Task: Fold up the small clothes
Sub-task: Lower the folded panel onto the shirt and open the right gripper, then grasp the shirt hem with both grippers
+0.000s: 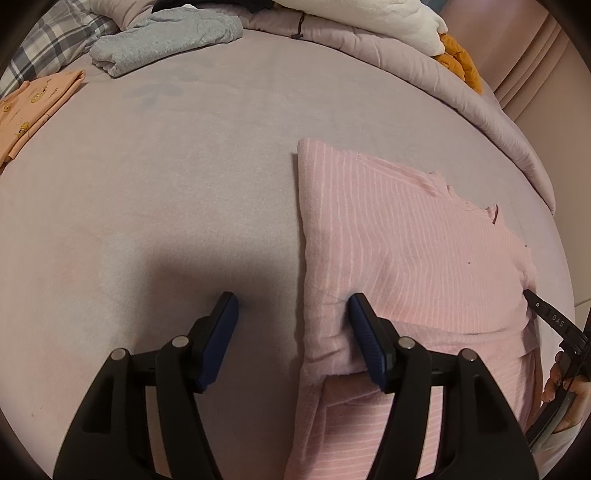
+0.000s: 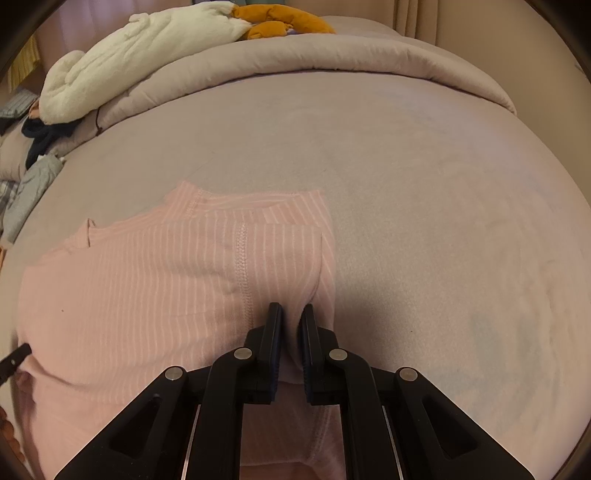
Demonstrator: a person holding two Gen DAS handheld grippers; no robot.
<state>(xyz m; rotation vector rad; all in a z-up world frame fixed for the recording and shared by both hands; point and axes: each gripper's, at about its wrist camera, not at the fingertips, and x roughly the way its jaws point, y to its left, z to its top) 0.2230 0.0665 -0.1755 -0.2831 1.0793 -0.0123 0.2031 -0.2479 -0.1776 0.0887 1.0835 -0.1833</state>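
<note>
A pink garment with thin white stripes [image 1: 413, 251] lies partly folded on the mauve bed sheet [image 1: 184, 184]. My left gripper [image 1: 293, 306] is open at the garment's left edge, its right finger [image 1: 364, 317] resting on the cloth, its left finger over bare sheet. In the right wrist view the same pink garment [image 2: 147, 288] fills the lower left. My right gripper [image 2: 291, 314] is shut on a pinched fold at the garment's right edge. The right gripper's tip also shows in the left wrist view [image 1: 543, 310].
A folded peach printed garment [image 1: 33, 107] and a grey folded garment [image 1: 162, 40] lie at the far left. A rolled mauve duvet [image 2: 295, 55], a white plush [image 2: 140, 48] and an orange plush [image 2: 280, 20] line the far side. A plaid cloth [image 1: 48, 48] sits at top left.
</note>
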